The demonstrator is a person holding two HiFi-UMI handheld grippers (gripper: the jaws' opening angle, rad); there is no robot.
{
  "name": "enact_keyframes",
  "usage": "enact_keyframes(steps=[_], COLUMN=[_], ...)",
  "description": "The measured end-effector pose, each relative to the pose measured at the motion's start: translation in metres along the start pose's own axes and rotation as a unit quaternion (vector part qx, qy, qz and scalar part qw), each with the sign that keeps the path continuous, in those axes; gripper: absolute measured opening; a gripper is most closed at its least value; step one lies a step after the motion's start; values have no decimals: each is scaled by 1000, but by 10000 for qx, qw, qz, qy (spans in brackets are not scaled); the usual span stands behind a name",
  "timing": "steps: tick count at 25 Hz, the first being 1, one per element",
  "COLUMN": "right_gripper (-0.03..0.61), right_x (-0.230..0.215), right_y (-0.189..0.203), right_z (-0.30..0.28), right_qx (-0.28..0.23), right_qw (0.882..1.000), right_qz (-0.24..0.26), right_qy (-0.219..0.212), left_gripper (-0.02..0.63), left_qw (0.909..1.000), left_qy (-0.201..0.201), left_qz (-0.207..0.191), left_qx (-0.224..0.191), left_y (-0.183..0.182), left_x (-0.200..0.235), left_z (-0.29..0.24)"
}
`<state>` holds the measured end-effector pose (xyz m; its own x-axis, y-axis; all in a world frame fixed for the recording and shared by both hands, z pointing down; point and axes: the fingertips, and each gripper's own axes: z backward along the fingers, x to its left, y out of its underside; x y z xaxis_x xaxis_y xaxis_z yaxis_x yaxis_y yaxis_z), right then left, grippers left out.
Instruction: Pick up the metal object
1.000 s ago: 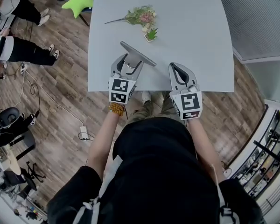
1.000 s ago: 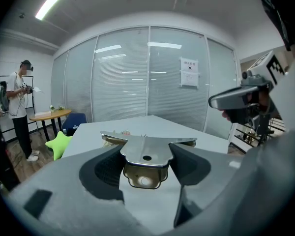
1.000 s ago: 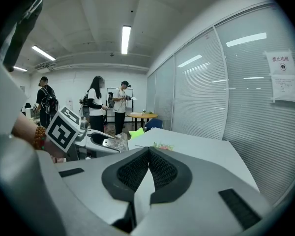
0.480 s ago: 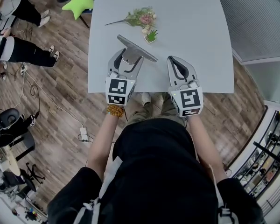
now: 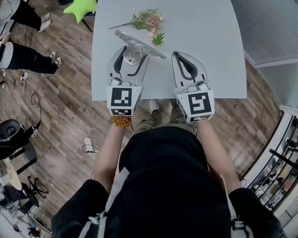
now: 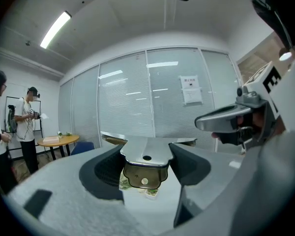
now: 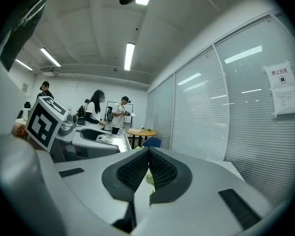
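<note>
Lying just beyond the held metal object [image 5: 139,46], flower sprig [image 5: 147,20] and tiny pot [image 5: 159,38].

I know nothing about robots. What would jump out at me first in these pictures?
The shiny metal object stands out, clamped between the jaws of the left gripper over the grey table. Beside it the right gripper is shut and empty. Farther up the table lies a small bunch of flowers, and a bright green star shape sits off its far left corner.
</note>
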<state>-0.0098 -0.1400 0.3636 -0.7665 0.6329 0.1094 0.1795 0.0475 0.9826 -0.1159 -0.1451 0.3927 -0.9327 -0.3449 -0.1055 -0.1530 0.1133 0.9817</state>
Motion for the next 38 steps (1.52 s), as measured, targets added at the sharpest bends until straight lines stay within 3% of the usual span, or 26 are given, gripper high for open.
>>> enact_keyframes(steps=[7,10,21,38], right_gripper=[-2,-2,-2,-2], right_x=[8,13,23,31], right_y=[-27,-37,-34,7], right_z=[-5,-5,3,10], right_qx=[-477,-605,-689,-697], right_qw=[9987,9980,9975,9952], right_qz=[161,172,159,466], right_qy=[-86,-99,47,503], left_gripper=[285,284,284,285], left_qw=[9958,9935,9926,9898], left_qy=[-295,-494,-758,-865], left_qz=[-50,-6,-93,-261], left_qx=[-863,-1030,-945,-1100], left_y=[-48,-57,-45,-6], left_x=[7,11,9,0], left_z=[13,19,24,30])
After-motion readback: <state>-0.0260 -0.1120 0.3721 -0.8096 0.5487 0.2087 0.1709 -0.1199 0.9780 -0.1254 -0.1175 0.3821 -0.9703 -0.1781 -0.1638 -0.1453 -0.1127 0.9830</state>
